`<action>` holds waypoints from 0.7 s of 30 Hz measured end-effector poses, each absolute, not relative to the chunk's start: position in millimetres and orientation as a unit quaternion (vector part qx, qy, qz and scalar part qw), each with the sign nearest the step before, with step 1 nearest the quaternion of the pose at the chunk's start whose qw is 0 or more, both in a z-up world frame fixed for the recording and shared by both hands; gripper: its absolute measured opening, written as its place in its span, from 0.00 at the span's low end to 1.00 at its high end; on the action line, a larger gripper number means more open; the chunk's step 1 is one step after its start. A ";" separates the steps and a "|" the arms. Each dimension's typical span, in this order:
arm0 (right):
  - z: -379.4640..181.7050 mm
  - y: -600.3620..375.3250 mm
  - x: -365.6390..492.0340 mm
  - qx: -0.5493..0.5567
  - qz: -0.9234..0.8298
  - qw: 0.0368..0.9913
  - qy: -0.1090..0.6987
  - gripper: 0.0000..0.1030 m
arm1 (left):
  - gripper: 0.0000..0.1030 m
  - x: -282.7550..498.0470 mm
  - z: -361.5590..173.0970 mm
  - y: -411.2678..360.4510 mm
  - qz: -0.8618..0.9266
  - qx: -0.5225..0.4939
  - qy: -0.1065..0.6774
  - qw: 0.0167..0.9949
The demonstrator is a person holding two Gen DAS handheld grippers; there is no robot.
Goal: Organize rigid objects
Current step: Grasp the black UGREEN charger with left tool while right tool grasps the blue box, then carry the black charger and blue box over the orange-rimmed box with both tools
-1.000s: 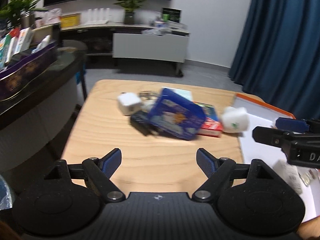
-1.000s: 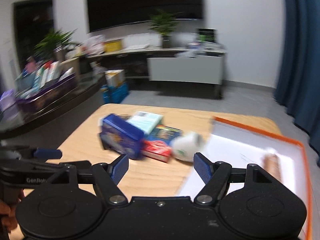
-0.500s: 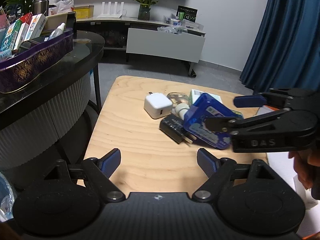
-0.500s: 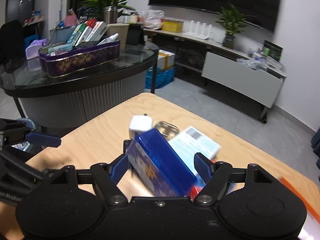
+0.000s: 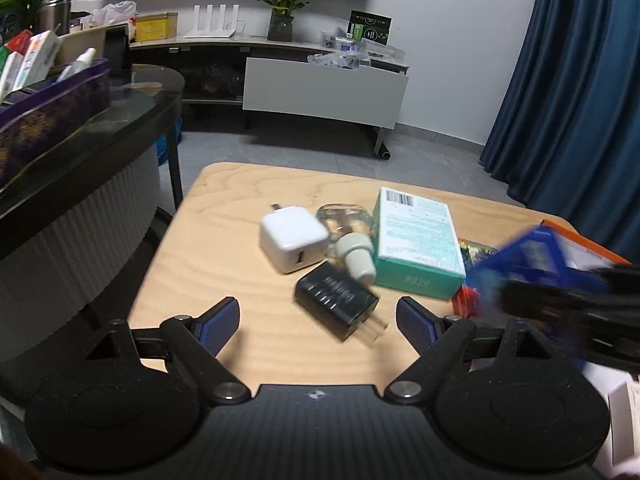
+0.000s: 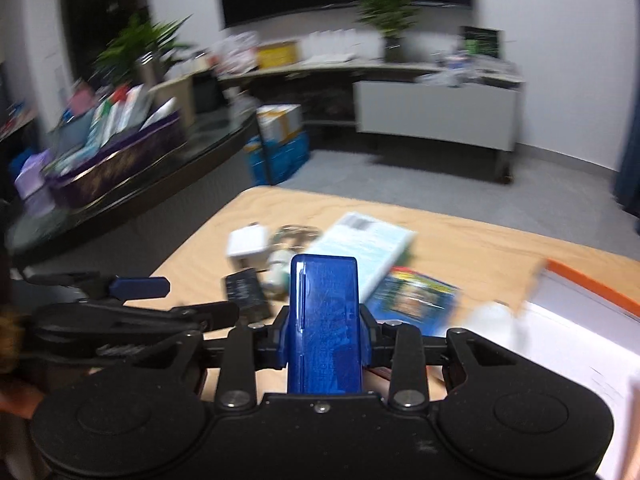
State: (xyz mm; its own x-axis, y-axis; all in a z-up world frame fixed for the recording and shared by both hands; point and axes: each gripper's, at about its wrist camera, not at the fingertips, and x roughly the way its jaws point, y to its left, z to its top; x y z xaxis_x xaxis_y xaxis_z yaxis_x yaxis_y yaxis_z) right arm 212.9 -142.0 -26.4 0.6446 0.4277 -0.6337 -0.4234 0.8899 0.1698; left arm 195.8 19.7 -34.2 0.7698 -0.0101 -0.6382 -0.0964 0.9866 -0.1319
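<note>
Right gripper [image 6: 325, 338] clamps the blue box [image 6: 324, 320] on its narrow sides, long axis running along the fingers, held above the wooden table [image 5: 224, 256] near the orange-edged tray [image 6: 592, 284]. Left gripper [image 5: 318, 322], jaws opening and empty, faces the black charger [image 5: 336, 304] just ahead. No label is legible; the teal box [image 5: 416, 240] shows only a barcode.

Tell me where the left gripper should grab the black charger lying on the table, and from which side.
Grip the black charger across its two long flat sides, mid-body, coming down from above and from the near edge. It lies flat and skewed, prongs toward the camera's right, so the left gripper would probably need to roll to match. Its opening fingers have nothing between them. Stay clear of the pale bottle cap at its far end.
</note>
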 end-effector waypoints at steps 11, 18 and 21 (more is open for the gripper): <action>-10.8 -196.0 175.1 0.062 0.192 0.923 0.327 0.38 | 0.55 210.9 -53.6 11.1 0.001 0.001 0.331 0.944; -6.9 -205.4 163.8 0.076 0.180 0.928 0.318 0.38 | 0.55 179.4 -37.9 4.0 -0.015 -0.013 0.320 0.947; -1.6 -213.8 155.2 0.089 0.166 0.931 0.312 0.38 | 0.55 167.5 -22.3 -9.9 -0.030 -0.013 0.308 0.951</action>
State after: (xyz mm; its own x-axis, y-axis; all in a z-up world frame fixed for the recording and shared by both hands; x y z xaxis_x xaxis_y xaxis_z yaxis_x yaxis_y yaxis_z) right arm 155.2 -213.8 -1.6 0.7500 0.3653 -0.5514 -0.2543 0.9288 0.2695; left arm 167.4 -9.9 -22.3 0.8080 -0.0649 -0.5855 0.0484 0.9979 -0.0438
